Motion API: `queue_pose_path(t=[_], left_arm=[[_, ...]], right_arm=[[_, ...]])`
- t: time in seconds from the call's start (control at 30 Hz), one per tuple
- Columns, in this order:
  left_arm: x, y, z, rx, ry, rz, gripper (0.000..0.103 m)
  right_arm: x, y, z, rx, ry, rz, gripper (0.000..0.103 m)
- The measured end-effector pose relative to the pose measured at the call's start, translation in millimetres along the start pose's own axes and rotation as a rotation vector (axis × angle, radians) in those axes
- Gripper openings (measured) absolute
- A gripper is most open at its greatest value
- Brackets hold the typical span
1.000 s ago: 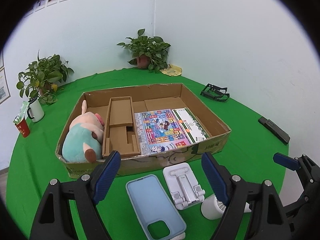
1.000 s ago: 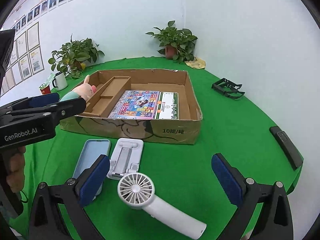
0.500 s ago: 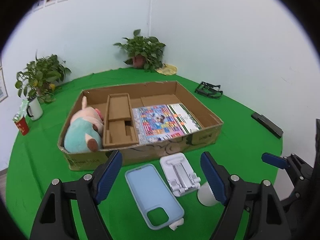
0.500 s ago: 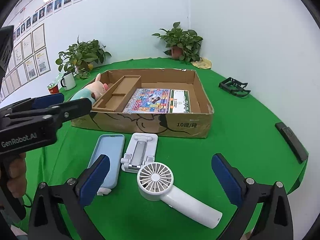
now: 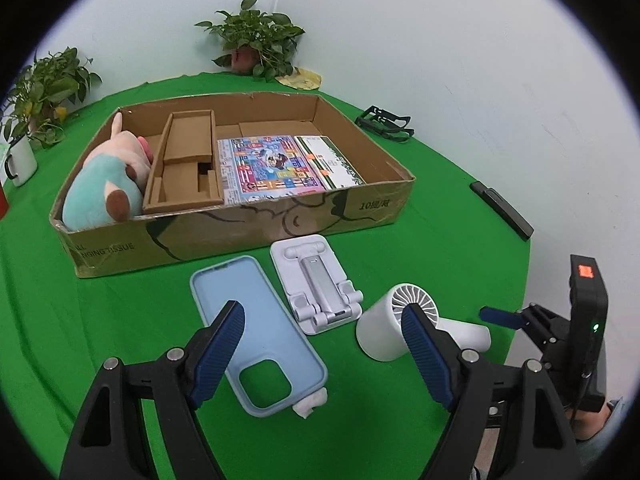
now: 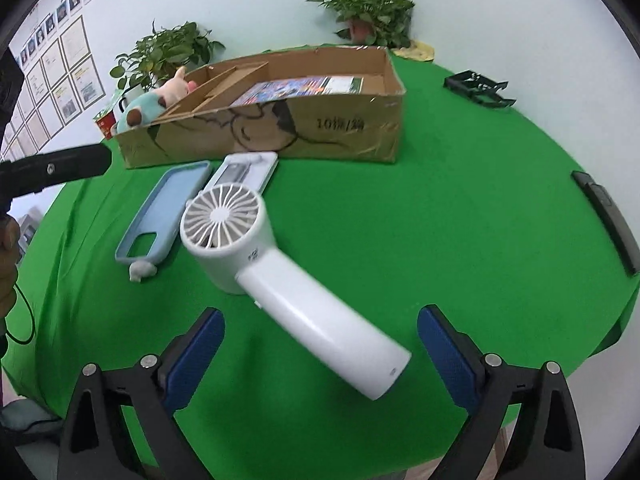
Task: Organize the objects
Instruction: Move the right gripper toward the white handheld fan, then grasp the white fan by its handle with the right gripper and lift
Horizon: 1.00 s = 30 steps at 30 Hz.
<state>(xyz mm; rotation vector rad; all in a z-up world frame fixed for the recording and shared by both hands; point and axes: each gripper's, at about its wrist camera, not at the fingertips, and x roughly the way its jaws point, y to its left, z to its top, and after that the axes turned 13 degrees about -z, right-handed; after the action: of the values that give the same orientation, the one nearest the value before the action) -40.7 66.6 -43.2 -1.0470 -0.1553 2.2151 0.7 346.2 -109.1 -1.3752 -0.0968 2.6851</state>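
A light blue phone case (image 5: 256,332), a folded white phone stand (image 5: 316,284) and a white handheld fan (image 5: 380,336) lie on the green cloth in front of a cardboard box (image 5: 240,228). The box holds a plush toy (image 5: 104,184), a cardboard insert (image 5: 184,168) and a colourful flat box (image 5: 268,168). My left gripper (image 5: 322,312) hangs open above the case and the stand, touching nothing. My right gripper (image 6: 320,316) straddles the fan (image 6: 256,256) handle. Its jaws are closing, with the pads still clear of the handle on both sides.
A black remote (image 5: 502,210) and a black folded frame (image 5: 384,122) lie to the right, near the table's rim. Two potted plants (image 5: 256,40) and a white mug (image 5: 20,158) stand at the back and far left. A person's hand (image 6: 8,248) holds the left gripper.
Both grippers have sunk toward the table. The right one dropped over the fan, so the handle now lies between its jaws, which have narrowed a little.
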Motion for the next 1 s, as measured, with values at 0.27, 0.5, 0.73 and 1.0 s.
queue_pose_path(t=[0.27,0.5,0.73,1.0], left_arm=[[11,4,-5,-0.058,0.048,-0.061,0.081],[29,0,-10,-0.092,0.113,-0.157,0.081],[53,0,-14,-0.132,0.190,-0.251,0.081],[79,-9,-15,-0.176,0.265,-0.365,0.079]], right_arm=[[-3,40,-11,-0.016,0.038,0.106,0.080],[-3,62,-15,0.022,0.066,0.131,0.066],[-3,59,-15,0.071,0.079,0.104,0.058],[-5,35,-19,0.151,0.091,0.077,0.057]])
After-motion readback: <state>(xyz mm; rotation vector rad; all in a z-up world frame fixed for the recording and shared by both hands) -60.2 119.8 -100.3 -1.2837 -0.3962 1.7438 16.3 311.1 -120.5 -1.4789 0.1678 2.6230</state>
